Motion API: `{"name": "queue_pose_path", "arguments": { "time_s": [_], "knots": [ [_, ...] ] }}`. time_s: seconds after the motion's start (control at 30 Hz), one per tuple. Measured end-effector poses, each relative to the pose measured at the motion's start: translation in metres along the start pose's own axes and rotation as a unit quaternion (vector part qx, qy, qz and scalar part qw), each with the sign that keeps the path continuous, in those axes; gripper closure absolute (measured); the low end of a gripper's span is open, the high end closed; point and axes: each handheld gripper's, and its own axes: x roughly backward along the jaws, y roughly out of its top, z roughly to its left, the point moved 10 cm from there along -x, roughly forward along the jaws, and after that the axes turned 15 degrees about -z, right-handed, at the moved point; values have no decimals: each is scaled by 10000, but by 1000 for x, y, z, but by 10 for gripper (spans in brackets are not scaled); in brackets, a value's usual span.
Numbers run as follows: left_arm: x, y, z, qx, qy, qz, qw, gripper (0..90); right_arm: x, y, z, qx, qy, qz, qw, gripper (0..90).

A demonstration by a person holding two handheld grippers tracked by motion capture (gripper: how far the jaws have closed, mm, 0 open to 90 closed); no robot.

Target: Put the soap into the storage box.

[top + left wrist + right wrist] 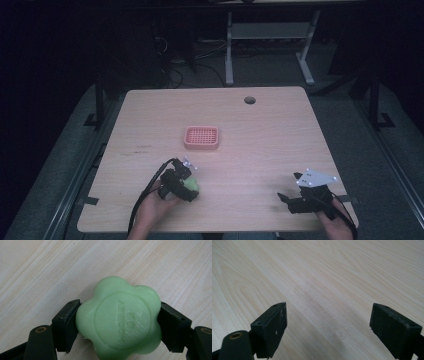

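A pale green flower-shaped soap (120, 318) with raised lettering sits between the two black jaws of my left gripper (118, 322), which press on its sides. In the high view the same soap (192, 184) shows under my left gripper (186, 186) at the near left of the wooden table (270, 130). A pink perforated soap dish (201, 137) lies a little beyond it, near the table's middle. My right gripper (290, 192) rests at the near right, jaws wide apart over bare wood (327, 290) with nothing between them (328, 322).
A round cable hole (249, 100) is set in the table's far side. Beyond the table stand white desk legs (229, 50) and cables on a dark floor. A cable trails from each gripper toward the near edge.
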Motion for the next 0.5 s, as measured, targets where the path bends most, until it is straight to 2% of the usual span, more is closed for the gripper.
{"name": "queue_pose_path", "arguments": {
  "time_s": [0.2, 0.3, 0.4, 0.5],
  "knots": [
    [6, 3, 3, -62, 23, -20, 10000, 263, -2, 0, 1, -3, -2, 14, 10000, 138],
    [8, 4, 2, -13, 40, -35, 10000, 263, -2, -1, -1, 38, -8, 26, 10000, 138],
    [11, 7, 4, -98, 59, -18, 9999, 263, -1, -1, -1, 33, -8, 22, 10000, 138],
    [13, 9, 4, -66, 42, -25, 10000, 263, -2, -1, 0, -2, -10, 27, 10000, 138]
  ]
}}
